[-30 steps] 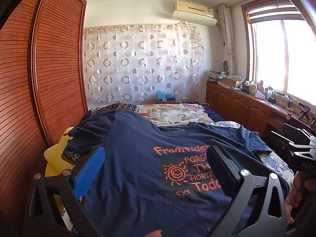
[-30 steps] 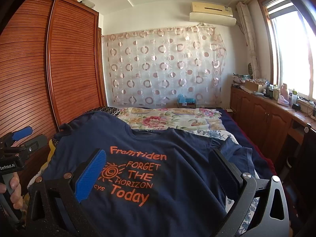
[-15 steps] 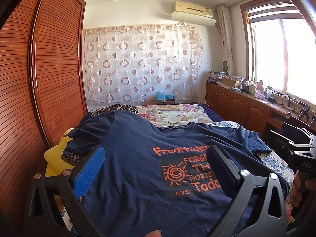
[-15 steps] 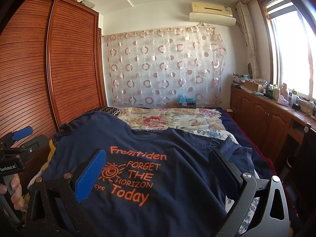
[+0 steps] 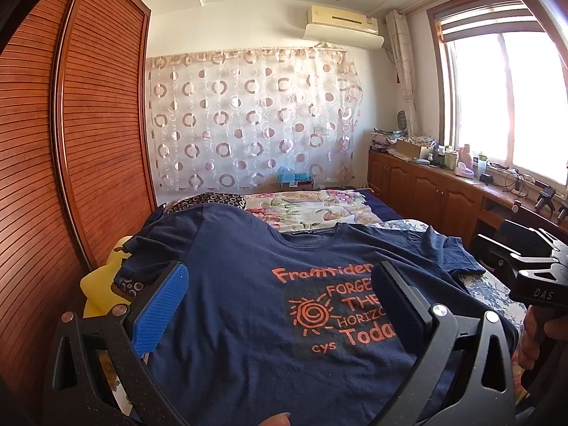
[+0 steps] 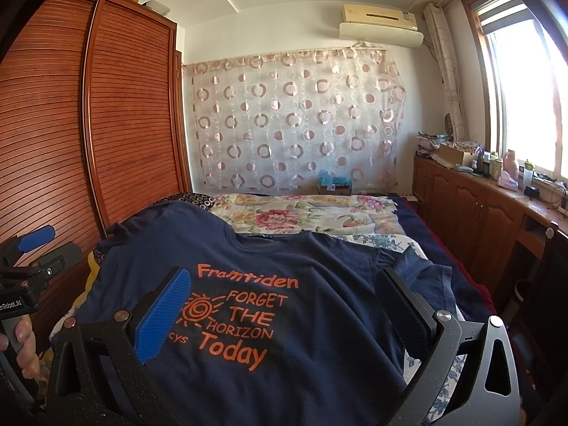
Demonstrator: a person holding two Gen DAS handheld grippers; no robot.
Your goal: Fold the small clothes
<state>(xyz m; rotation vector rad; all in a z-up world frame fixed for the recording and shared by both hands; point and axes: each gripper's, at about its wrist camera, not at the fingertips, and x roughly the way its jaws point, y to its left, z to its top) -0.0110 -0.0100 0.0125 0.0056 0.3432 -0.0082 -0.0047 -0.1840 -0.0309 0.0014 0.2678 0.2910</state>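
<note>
I see the navy T-shirt [image 6: 319, 284] flat on the bed [image 6: 305, 213] — both grippers [image 5: 277, 294] [image 6: 280, 301] hover above, jaws spread, empty.

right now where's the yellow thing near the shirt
In the left wrist view the yellow thing sits at the left edge of the bed, partly under the left sleeve of the navy t-shirt, against the wooden wardrobe.

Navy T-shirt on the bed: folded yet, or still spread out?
Spread out. The navy T-shirt lies flat, print up, both sleeves out to the sides, neckline showing; no fold is visible.
</note>
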